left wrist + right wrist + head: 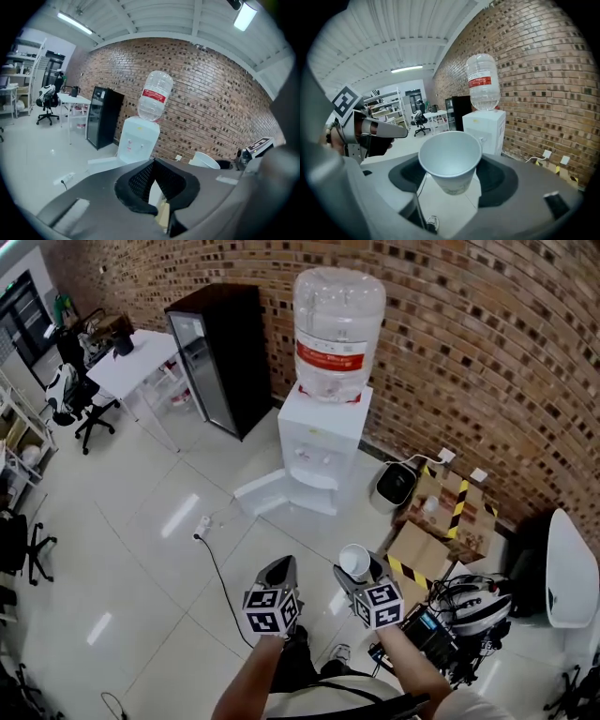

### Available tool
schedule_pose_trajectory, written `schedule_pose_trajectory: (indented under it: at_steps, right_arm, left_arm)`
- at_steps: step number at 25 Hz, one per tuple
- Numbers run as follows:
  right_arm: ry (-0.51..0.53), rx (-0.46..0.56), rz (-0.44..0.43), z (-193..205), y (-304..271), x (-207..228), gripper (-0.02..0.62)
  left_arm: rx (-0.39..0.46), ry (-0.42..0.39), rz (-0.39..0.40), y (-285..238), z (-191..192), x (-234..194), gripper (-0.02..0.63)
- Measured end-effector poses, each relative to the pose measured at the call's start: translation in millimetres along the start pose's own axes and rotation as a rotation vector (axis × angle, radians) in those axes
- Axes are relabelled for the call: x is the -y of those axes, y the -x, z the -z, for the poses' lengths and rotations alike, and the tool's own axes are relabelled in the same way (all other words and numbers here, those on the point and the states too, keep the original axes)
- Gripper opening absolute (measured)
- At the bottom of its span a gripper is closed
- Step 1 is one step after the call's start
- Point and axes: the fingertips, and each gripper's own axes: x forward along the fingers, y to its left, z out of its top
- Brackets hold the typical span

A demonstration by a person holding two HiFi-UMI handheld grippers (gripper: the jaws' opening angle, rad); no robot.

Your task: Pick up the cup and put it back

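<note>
The right gripper (450, 180) is clamping one white paper cup (450, 157) between its wide-set jaws, pads pressing on the cup's lower wall. The cup is standing upright with its mouth open and is showing nothing inside. The left gripper (153, 165) is carrying nothing, its black jaw tips meeting with only a thin slit behind them.

In the head view both forearms are reaching forward from the bottom edge, the left gripper (278, 573) and right gripper (364, 570) hanging side by side above the white tiled floor (141, 540), marker cubes facing up, both tilting slightly downward toward the one water dispenser (323, 451). It is carrying one large clear bottle (337, 329); whether the bottle is holding water is unclear. One black fridge (220, 357) is standing to its left against the brick wall (487, 352).
</note>
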Motion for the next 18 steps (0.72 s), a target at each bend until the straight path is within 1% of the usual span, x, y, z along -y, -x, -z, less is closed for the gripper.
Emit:
schedule_pose_trajectory:
  at_steps: [4,9,12,18]
  right_arm:
    - [-0.025,0.01,-0.023,-1,42,-2,0.336]
    - [-0.002,0.064,-0.027,-17,78,-5,0.336]
    - [-0.01,0.097,-0.035,-29,91,-3,0.334]
    - [-0.038,0.127,-0.031,-33,107,2,0.334]
  left_arm:
    - [0.023,-0.01,-0.023,24,2,27,0.002]
    - [0.049,-0.017,0.002,44,3,60,0.002]
    - [0.069,-0.035,0.006,51,-2,74,0.002]
    - [0.073,-0.06,0.003,57,1,87,0.003]
